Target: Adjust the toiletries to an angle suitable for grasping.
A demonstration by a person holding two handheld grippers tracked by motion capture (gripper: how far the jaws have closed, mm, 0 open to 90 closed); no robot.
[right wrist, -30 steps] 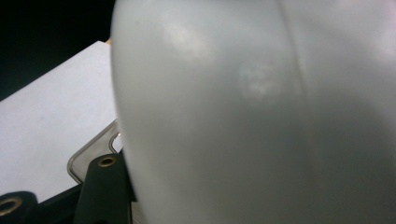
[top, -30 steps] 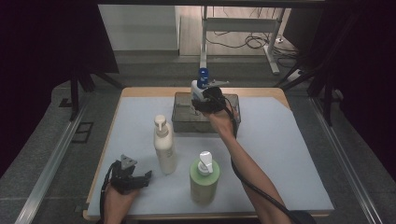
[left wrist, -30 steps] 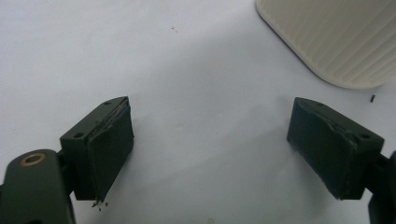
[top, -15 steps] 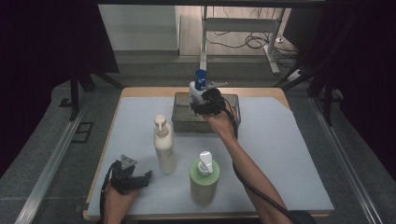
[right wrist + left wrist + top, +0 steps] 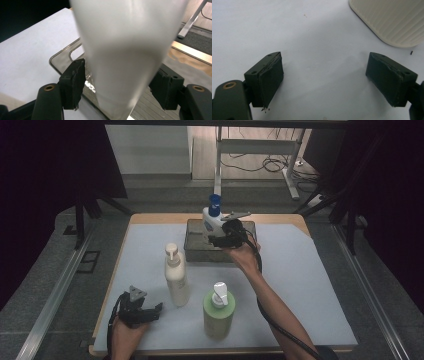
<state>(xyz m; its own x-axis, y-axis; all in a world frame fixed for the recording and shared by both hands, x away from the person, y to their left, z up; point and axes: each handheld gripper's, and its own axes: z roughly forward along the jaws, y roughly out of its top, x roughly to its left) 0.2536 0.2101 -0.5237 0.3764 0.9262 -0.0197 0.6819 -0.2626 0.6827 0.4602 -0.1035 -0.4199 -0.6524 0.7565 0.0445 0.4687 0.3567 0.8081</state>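
Bench (image 5: 320, 285) with a pale top fills the middle of the high view, and a dark metal tray (image 5: 195, 251) sits toward its far edge. Over that tray the right gripper (image 5: 220, 237) holds a white bottle with a blue cap (image 5: 212, 216), its base above the tray's inside; whether it touches the tray floor cannot be told from here. Nearer the person than the tray stands a cream pump bottle (image 5: 176, 276), upright, and to the right of it, nearer still, a green pump bottle (image 5: 218, 310) with a white pump head. The left gripper (image 5: 150, 309) rests low over the bench at the near left corner, well apart from the tray and just left of the cream pump bottle.

Left gripper view: its jaws are spread wide over bare white surface, nothing between them. The ribbed base of the cream pump bottle (image 5: 387, 21) lies at the upper right, beyond the right-hand jaw and apart from it.

Right gripper view: the white bottle (image 5: 127, 52) rises blurred and close between the two jaws, which are pinching its body on both sides. Behind and below it the tray's rounded metal rim (image 5: 60, 55) shows, with the white bench top (image 5: 27, 55) to the left of the tray and the bench's wooden edge (image 5: 190, 50) to its right
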